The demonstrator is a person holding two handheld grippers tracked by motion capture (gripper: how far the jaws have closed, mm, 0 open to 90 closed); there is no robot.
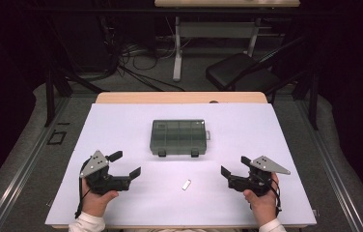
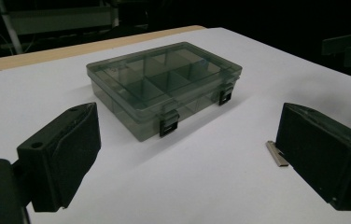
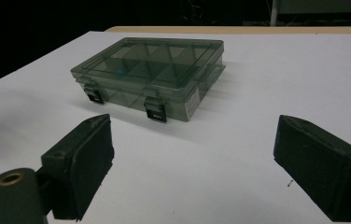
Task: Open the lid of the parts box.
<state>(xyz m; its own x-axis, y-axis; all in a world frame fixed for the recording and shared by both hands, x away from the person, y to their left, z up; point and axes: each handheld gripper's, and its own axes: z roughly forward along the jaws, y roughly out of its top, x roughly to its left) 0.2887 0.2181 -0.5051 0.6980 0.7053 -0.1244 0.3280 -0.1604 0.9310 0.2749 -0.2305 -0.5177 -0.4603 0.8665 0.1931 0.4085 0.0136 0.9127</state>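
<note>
Looking down from the high view, the small metal piece (image 1: 186, 184) lies on the white tabletop (image 1: 121, 121) between the two grippers, its long axis running roughly from 1 to 7 o'clock. It sits at about 3 o'clock from the left gripper (image 1: 125, 164) and 9 o'clock from the right gripper (image 1: 233, 165), slightly nearer the right. The closed compartment box (image 1: 178, 137) stands at 12 o'clock from it, well apart.

From the left gripper view, both fingers (image 2: 61, 156) are spread and empty; the metal piece (image 2: 277, 153) shows just beside the right-hand finger, the box (image 2: 164, 84) ahead.

From the right gripper view, the fingers (image 3: 82, 163) are likewise released, the box (image 3: 150, 74) at 11 o'clock.
</note>
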